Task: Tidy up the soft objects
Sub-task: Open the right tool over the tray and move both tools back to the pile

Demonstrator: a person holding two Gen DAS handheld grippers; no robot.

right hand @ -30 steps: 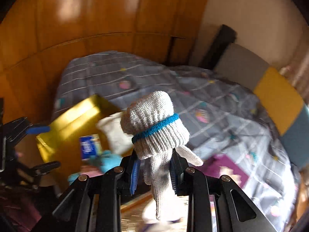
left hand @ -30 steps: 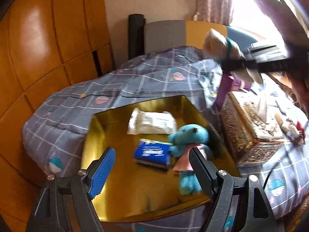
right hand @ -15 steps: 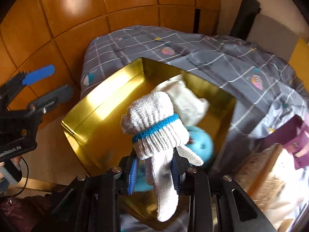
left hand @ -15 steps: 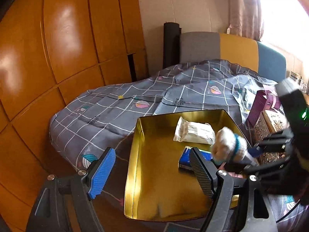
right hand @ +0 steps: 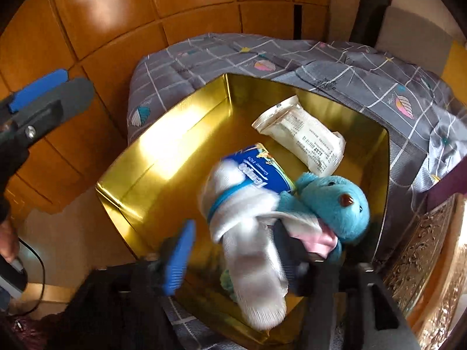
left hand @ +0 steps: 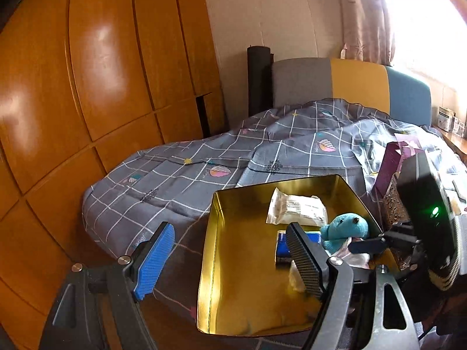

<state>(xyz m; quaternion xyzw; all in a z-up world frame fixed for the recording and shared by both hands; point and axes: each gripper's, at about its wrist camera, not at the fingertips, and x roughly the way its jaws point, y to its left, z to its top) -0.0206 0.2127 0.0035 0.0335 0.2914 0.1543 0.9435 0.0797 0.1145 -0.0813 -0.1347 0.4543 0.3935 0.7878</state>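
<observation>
The white knit glove with a blue band (right hand: 242, 213) shows blurred over the gold tin (right hand: 163, 134), between the spread fingers of my right gripper (right hand: 233, 233). Those jaws are opening and the blue pad (right hand: 178, 256) stands clear of the glove. The glove lies across a blue tissue pack (right hand: 262, 169) and a teal plush bear (right hand: 335, 201); a white packet (right hand: 303, 140) rests behind them. My left gripper (left hand: 229, 262) is open and empty, low over the tin's (left hand: 210, 233) near left side. The bear (left hand: 344, 227) shows there too.
The tin sits on a grey checked quilt (left hand: 204, 169) beside orange wooden panels (left hand: 87, 87). An ornate gold box (right hand: 423, 250) stands right of the tin, with a purple box (left hand: 391, 166) beyond it. A person's hand (right hand: 7, 239) holds the left gripper.
My right gripper came down over the tin with the glove, then its jaws spread and let the glove go. The left gripper drew back a little, leaving the tin lower right.
</observation>
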